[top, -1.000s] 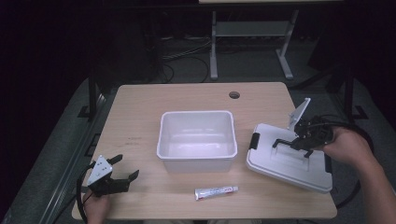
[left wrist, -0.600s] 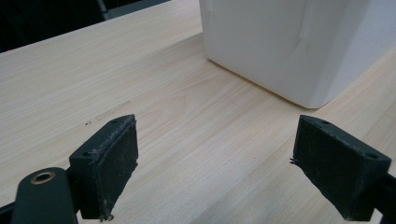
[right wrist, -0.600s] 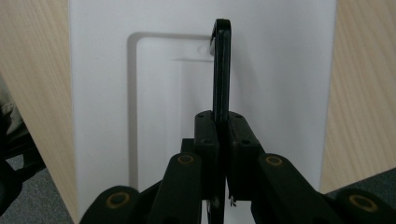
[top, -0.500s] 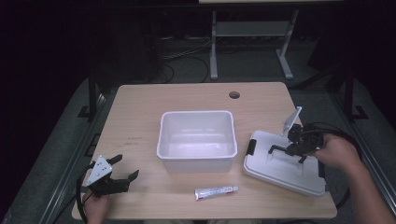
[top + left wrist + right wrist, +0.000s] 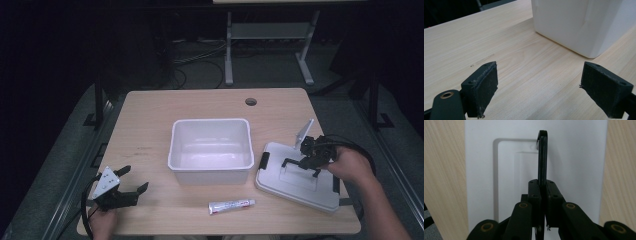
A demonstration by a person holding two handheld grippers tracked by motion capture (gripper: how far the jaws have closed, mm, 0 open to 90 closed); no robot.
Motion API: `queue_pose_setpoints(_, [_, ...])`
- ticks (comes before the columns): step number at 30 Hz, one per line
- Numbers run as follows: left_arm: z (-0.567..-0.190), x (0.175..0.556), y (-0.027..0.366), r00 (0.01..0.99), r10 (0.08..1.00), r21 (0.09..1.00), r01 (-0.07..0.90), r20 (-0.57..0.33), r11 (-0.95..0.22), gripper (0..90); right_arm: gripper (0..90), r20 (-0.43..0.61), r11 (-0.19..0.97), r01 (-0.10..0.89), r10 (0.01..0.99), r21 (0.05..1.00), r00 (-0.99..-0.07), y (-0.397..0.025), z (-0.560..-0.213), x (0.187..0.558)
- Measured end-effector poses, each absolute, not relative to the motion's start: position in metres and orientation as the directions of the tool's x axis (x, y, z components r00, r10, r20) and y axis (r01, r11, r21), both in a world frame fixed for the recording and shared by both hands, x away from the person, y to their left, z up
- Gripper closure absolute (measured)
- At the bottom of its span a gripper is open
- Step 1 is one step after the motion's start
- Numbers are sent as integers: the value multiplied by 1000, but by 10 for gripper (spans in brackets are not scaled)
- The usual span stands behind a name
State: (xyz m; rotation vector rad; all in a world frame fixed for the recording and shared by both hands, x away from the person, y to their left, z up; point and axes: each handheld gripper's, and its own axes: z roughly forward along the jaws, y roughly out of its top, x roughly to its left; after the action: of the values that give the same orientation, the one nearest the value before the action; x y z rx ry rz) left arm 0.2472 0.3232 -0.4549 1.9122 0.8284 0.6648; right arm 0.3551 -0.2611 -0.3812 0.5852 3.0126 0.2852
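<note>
Right tool (image 5: 300, 163): clenched on the black handle (image 5: 542, 157) of the white lid (image 5: 280, 180). In the right gripper view the handle stands up on edge between the two jaws; its lower end is hidden behind them. The lid lies flat on the tabletop (image 5: 150, 115), at the right, just beside the white bin (image 5: 210, 170). Its near right corner is partly covered by the person's right hand (image 5: 350, 164), and one black latch (image 5: 263, 159) shows on its left edge.

Left tool (image 5: 129, 180): released, jaws wide apart, holding nothing, low over the near left corner of the tabletop. The hand holding it is cut off by the bottom edge of the high view. In the left gripper view a corner of the bin wall (image 5: 584, 22) shows beyond the jaws, its top out of frame.

White bin: open, centre of the tabletop, nothing to be seen inside.

Tube (image 5: 231, 205): white, lying in front of the bin; its print is too small to read.
</note>
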Motion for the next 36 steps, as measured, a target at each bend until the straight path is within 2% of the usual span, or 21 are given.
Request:
queue_pose_setpoints(18, [-455,248,322,630,769,894,275,111,-354,135,832,-28,897,381,397,224,-917,-265,-387,351])
queue_pose_setpoints(36, [-456,248,321,633,766,893,276,109,-355,135,704,-51,893,371,396,254,-917,-260,-381,337])
